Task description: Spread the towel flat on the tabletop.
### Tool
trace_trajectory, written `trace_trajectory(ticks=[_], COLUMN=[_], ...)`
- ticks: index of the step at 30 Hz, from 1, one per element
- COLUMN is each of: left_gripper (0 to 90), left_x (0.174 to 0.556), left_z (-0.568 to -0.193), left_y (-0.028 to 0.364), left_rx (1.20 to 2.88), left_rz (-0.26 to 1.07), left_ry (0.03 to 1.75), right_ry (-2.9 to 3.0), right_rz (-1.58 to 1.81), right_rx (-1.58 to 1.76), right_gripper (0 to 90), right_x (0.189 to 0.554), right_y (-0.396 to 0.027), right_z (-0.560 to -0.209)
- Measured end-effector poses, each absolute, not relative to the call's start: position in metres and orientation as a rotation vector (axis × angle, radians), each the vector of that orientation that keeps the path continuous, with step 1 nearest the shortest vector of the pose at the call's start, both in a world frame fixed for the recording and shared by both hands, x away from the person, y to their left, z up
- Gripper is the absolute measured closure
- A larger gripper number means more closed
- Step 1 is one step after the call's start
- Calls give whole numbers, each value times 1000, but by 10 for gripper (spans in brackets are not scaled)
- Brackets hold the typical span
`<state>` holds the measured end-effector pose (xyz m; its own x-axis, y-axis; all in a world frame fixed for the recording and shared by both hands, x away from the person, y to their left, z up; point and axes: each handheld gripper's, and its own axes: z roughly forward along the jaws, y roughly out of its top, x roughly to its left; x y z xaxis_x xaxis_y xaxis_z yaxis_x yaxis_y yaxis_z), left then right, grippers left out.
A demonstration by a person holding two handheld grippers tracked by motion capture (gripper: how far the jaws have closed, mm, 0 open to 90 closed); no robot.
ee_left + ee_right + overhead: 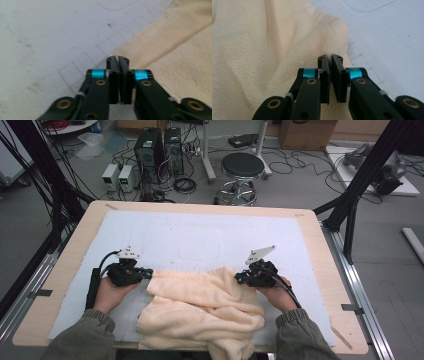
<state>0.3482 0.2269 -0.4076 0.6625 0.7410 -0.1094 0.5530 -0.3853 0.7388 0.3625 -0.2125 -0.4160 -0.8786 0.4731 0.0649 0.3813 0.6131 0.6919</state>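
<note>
- We see the cream towel (pixel 200 307) lying rumpled on the white mat (pixel 200 237), its near end hanging over the table's front edge;
- our left gripper (pixel 148 274) pinches its left corner; no gap between the jaws;
- our right gripper (pixel 238 278) is clamped on its right corner.

Probably a lab: computer towers (pixel 159 147), floor cables (pixel 290 162).

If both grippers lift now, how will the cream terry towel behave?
The cream terry towel is crumpled in soft folds, so it will probably sag between the grippers. Its near edge overhangs the white table mat, so it may drag.
</note>
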Motion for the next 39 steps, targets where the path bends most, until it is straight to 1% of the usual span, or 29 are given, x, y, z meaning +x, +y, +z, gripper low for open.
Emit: trace_trajectory(ticks=[4, 6, 9, 13, 15, 17, 18, 19, 20, 21, 24, 26, 28, 32, 39], left_gripper=[883, 883, 883, 884, 883, 883, 881, 865, 773, 677, 665, 650, 628, 605, 547], left_x=[361, 370, 378, 395, 412, 437, 448, 454, 459, 460, 454, 446, 437, 411, 359], left_z=[-398, -395, -392, -385, -372, -347, -333, -320, -311, -306, -312, -325, -338, -355, -368], left_y=[228, 227, 226, 230, 230, 227, 223, 218, 214, 212, 206, 206, 207, 209, 213], left_rx=[2070, 2062, 2067, 2045, 2011, 1947, 1918, 1894, 1864, 1848, 1927, 1941, 1952, 1957, 2005], left_rz=[337, 319, 351, 391, 444, 517, 564, 639, 676, 651, 624, 589, 538, 484, 457], left_ry=[1021, 1033, 1037, 1070, 1093, 1112, 1122, 1134, 1149, 1141, 1075, 1063, 1055, 1009, 895], right_ry=[2699, 2684, 2665, 2653, 2603, 2478, 2397, 2324, 2252, 2226, 2282, 2378, 2398, 2427, 2460], right_rz=[1115, 1118, 1139, 1125, 1098, 1123, 1133, 1134, 1121, 1122, 1149, 1137, 1125, 1143, 1162], right_rx=[712, 724, 728, 763, 787, 833, 872, 907, 931, 964, 952, 956, 928, 902, 839], right_gripper=[856, 857, 859, 864, 867, 866, 851, 791, 669, 614, 568, 505, 501, 472, 441], right_x=[371, 378, 389, 405, 418, 437, 447, 455, 461, 465, 465, 461, 450, 425, 378], right_y=[-210, -209, -208, -208, -207, -207, -207, -206, -205, -206, -208, -208, -210, -217, -227], right_z=[-406, -398, -389, -385, -376, -355, -343, -332, -323, -317, -317, -324, -330, -341, -353])
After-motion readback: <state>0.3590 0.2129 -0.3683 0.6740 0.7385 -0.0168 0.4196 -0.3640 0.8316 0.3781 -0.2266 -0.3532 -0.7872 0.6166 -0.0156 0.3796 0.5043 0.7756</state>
